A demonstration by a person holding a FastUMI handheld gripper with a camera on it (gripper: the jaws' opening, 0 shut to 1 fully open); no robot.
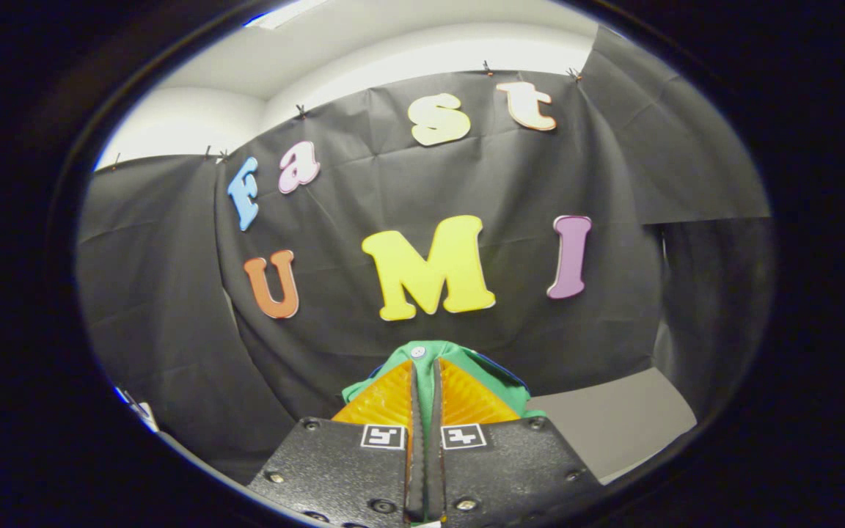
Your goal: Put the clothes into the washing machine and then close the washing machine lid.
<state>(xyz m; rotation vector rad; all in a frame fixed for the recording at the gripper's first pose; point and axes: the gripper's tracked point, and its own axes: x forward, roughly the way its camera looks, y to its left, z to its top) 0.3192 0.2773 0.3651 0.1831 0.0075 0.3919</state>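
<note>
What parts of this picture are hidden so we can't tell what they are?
- Green cloth, gripper view: the shut claw pinches it and covers most of it, so the kind of garment is unclear.
- Its lower part: hidden behind the claw's body.
- Grey surface beyond the claw: cut off by the edge, so what it belongs to is unclear.

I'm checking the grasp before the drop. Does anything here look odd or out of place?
Nothing stands out. The gripper is shut on the green garment, a fold pinched between both fingers and the rest bunched just ahead of them, lifted in front of the black cloth wall. No tear or stain shows on the part I can see.
</note>
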